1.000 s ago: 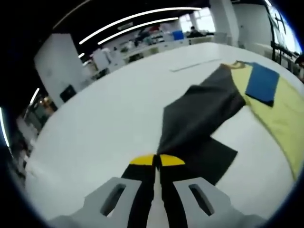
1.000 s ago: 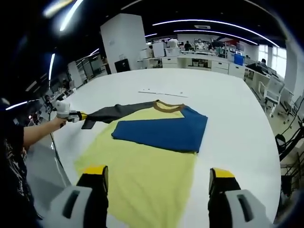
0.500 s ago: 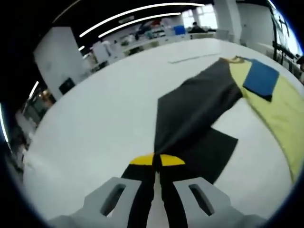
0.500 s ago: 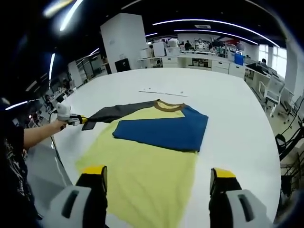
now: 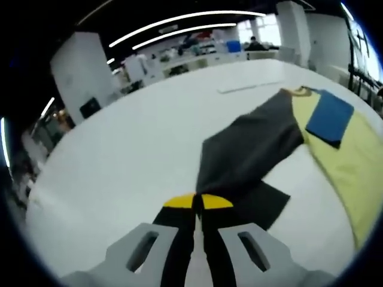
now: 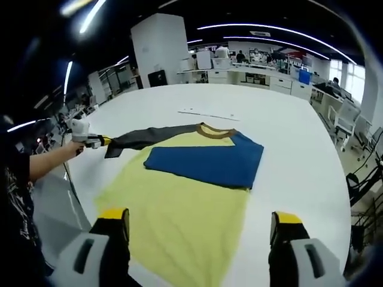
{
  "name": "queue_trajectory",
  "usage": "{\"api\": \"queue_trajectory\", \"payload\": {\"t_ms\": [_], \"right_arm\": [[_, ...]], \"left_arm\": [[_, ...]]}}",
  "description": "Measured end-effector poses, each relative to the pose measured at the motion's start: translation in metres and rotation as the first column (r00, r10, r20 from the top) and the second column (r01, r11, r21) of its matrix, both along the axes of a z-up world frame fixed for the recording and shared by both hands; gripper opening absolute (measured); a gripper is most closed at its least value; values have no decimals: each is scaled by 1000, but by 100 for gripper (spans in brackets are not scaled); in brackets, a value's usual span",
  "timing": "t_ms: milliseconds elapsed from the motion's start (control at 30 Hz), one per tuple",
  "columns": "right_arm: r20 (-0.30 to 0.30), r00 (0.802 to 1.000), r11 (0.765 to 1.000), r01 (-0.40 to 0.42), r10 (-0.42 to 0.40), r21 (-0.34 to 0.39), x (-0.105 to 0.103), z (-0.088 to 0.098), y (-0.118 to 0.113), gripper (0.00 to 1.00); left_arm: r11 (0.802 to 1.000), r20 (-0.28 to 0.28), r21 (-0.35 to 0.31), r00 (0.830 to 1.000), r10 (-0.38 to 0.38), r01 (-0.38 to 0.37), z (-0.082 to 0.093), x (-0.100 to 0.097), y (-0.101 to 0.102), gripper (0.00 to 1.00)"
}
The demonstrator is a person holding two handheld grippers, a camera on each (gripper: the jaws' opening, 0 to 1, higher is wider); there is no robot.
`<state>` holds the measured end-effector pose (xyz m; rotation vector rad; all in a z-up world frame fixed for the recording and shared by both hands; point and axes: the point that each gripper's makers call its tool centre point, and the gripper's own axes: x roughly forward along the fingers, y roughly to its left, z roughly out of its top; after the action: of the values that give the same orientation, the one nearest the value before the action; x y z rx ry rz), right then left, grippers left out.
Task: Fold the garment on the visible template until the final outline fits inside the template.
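A yellow T-shirt [image 6: 185, 203] lies flat on the white table [image 6: 287, 125], brown collar [image 6: 215, 132] at the far end. Its blue sleeve [image 6: 206, 164] is folded across the chest. The dark grey sleeve [image 5: 251, 143] stretches out sideways, its end lifted off the table. My left gripper [image 5: 198, 202] is shut on that sleeve end; in the right gripper view it [image 6: 91, 141] sits at the table's left edge, held by a hand. My right gripper [image 6: 200, 218] stands open over the shirt's near hem, nothing between its fingers. In the left gripper view the blue sleeve [image 5: 329, 116] and yellow body [image 5: 353, 167] lie to the right.
A thin pale strip [image 6: 206, 113] lies on the table beyond the collar. The table's left edge [image 6: 72, 185] drops to the floor beside the person's arm [image 6: 48, 161]. Desks and people fill the room at the back.
The left gripper keeps its hold on the grey sleeve end and has shifted it slightly; the loose flap under the sleeve looks shorter. The right gripper stays open over the hem.
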<state>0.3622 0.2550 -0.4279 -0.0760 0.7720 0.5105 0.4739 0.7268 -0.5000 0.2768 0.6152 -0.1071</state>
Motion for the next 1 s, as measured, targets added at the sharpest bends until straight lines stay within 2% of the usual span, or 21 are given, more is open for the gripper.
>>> {"api": "queue_trajectory", "payload": {"t_ms": [233,567,833,1000], "right_arm": [[22,999,999,-31,31,18,-1,5,8,100],[10,999,999,-45,44,17,-7,4,8,100],[-6,999,999,-50,50,16,-12,0,6,99],[-9,999,999,-49,50,18,-14,-1,7,99]], "left_arm": [[1000,46,-15,999,-23,24,21,5,-14,0],[998,79,-16,995,-61,63,41,12,-36,0],[995,109,-34,990,-88,92,56,23,-59,0],[991,131,-51,985,-116,123,68,26,-82,0]]}}
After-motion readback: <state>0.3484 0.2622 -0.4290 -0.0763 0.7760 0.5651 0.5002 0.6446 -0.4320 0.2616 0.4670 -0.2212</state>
